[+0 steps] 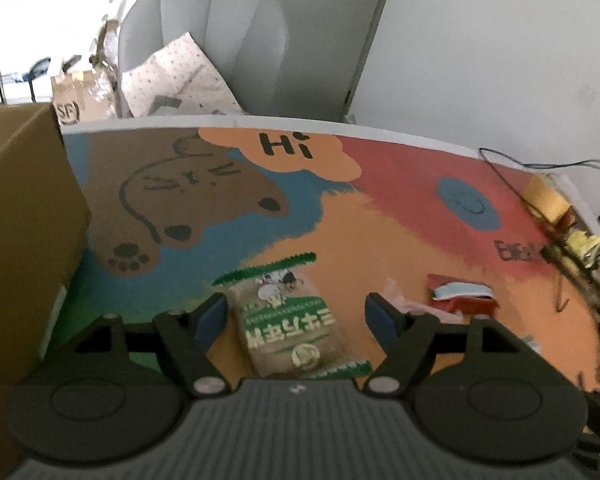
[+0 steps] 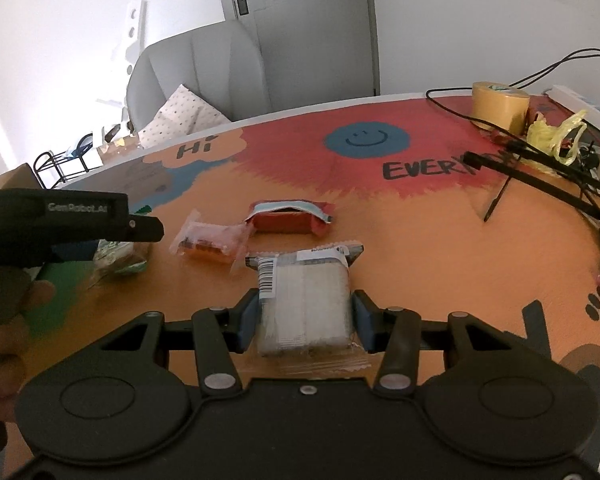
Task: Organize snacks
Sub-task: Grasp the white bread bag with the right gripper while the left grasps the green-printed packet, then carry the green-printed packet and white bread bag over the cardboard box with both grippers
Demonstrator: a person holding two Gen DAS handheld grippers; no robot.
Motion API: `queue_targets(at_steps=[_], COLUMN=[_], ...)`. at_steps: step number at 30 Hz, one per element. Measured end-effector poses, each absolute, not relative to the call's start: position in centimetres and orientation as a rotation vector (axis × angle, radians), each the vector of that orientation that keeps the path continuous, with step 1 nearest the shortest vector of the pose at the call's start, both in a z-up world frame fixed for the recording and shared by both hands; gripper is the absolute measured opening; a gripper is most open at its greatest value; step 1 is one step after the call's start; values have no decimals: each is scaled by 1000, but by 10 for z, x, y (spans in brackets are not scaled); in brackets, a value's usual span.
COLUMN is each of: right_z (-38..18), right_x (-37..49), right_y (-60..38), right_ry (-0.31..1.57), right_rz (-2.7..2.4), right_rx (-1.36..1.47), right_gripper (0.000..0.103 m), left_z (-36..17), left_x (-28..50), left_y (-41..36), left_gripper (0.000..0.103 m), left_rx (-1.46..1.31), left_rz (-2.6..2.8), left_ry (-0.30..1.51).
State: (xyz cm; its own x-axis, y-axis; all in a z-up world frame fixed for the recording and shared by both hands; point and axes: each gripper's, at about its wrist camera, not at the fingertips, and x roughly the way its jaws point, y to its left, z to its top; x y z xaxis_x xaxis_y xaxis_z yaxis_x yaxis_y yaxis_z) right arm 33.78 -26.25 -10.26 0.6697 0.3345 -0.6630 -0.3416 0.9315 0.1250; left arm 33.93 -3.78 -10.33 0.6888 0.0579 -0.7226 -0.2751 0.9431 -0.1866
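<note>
Our left gripper (image 1: 296, 316) stands wide around the green snack pack (image 1: 296, 324), not pressing; our right gripper (image 2: 305, 320) fingers clamp the white packet (image 2: 304, 304) mid-desk (image 2: 420, 248).

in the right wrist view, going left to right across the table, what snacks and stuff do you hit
green snack packet → clear packet with orange filling → red packet → yellow tape roll → yellow plastic bag. The white packet between the right hand-held gripper's pads overlaps the red packet's span, so it is left out.
</note>
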Motion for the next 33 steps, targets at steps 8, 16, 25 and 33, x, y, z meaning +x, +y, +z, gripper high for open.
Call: queue_targets(at_steps=[8, 16, 25, 33], right_z=[-104, -99, -77, -54], right_x=[335, 324, 304, 290], right_y=[-255, -254, -244, -233], right_ry=[728, 722, 675, 629], right_rz=[361, 376, 390, 402], right_rx=[-58, -47, -50, -46], right_gripper=[47, 45, 45, 45], left_z=[-108, -104, -75, -42], left_x=[338, 322, 287, 253], left_y=[-54, -45, -39, -32], left_gripper=[66, 48, 48, 48], left_rx=[-131, -120, -128, -131], left_rz=[231, 194, 177, 150], left_ry=[804, 797, 741, 689])
